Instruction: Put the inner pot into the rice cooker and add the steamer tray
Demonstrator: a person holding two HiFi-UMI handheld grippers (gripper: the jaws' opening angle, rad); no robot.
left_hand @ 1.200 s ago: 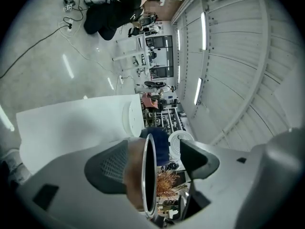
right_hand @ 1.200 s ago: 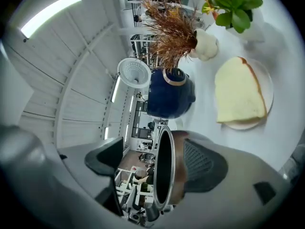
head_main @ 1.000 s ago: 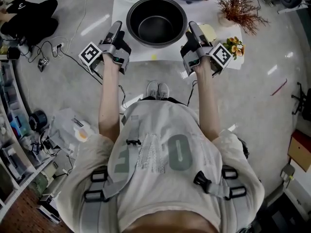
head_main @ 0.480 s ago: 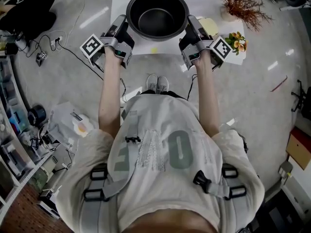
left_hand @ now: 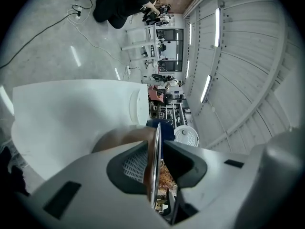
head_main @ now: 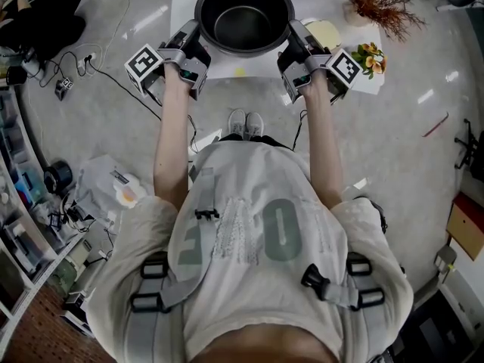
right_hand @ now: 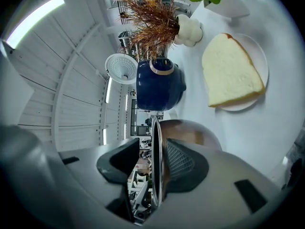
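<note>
Rim of inner pot [head_main: 243, 15] pinched by left tongs [head_main: 192, 36] and right tongs [head_main: 293, 36]; keep level, lower squarely into blue rice cooker [right_hand: 159, 82].

Table [left_hand: 71, 109] left of the inner pot [head_main: 243, 15]: open surface. Right side: bread plate [right_hand: 263, 66], dried plant [right_hand: 152, 20] and flower pot [head_main: 368, 54] stand close together. Ahead: blue rice cooker [right_hand: 159, 82] blocks passage

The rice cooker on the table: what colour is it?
The rice cooker is dark blue with a coppery band, clearest in the right gripper view.
</note>
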